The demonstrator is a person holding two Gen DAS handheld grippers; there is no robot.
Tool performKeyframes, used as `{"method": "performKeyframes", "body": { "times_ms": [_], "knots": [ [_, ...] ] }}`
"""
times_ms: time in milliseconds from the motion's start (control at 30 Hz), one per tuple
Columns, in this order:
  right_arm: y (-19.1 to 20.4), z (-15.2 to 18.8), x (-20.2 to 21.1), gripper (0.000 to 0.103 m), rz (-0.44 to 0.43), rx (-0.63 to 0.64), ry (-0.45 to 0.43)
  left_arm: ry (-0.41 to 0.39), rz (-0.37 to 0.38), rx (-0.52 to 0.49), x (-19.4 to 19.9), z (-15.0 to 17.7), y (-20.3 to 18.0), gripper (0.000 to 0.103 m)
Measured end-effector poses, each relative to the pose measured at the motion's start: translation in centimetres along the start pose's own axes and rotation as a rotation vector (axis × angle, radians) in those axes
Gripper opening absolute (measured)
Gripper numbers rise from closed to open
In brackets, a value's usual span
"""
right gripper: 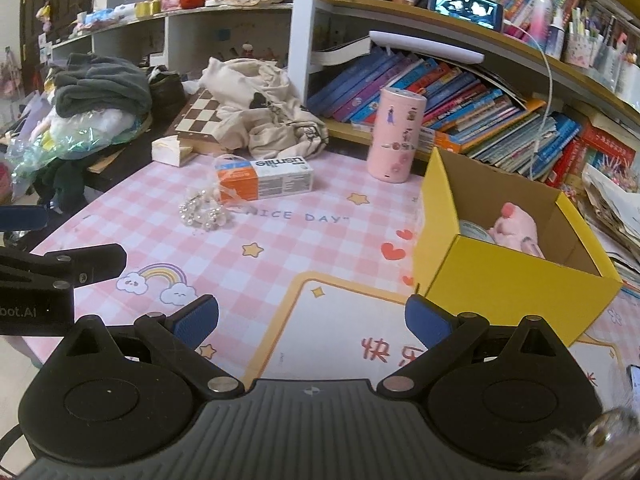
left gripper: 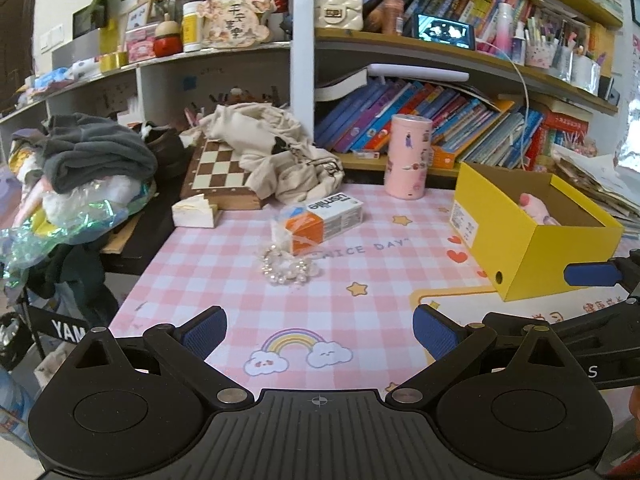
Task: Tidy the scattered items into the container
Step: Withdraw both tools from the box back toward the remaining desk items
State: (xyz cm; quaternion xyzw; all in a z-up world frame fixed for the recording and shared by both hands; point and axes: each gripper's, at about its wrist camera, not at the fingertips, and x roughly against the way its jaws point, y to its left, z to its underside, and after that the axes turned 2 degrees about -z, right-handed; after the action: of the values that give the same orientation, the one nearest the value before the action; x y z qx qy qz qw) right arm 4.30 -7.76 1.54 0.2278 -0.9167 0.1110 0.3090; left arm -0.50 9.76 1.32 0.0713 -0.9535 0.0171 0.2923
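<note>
An open yellow box [left gripper: 532,240] [right gripper: 508,276] stands on the right of the pink checked mat, with a pink plush toy [right gripper: 514,232] [left gripper: 534,206] inside. An orange and white usmile box [left gripper: 322,220] [right gripper: 264,180] lies mid-mat, with a pearl bracelet [left gripper: 285,269] [right gripper: 202,214] just in front of it. A pink cylinder [left gripper: 408,156] [right gripper: 394,134] stands upright behind. My left gripper [left gripper: 320,330] is open and empty, low over the mat's near edge. My right gripper [right gripper: 312,322] is open and empty, just left of the yellow box's near corner.
A chessboard [left gripper: 218,172] under a beige cloth bag [left gripper: 276,148], a tissue box [left gripper: 194,212] and a heap of clothes [left gripper: 92,156] crowd the back left. Bookshelves [left gripper: 440,116] run behind the mat. Paper stacks [right gripper: 612,204] lie right of the yellow box.
</note>
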Motion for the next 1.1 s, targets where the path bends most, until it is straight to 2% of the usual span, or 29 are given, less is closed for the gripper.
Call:
{"method": "performKeyframes", "body": {
  "times_ms": [633, 1100],
  "knots": [
    [0.4, -0.6, -2.0, 0.101, -0.031, 0.042, 0.052, 0.052, -0.019, 0.069, -1.3, 0.5, 0.9, 0.101],
    [0.3, -1.9, -6.0, 0.101, -0.120, 0.071, 0.100, 0.088, -0.077, 0.094, -3.6, 0.0, 1.6, 0.101]
  ]
}}
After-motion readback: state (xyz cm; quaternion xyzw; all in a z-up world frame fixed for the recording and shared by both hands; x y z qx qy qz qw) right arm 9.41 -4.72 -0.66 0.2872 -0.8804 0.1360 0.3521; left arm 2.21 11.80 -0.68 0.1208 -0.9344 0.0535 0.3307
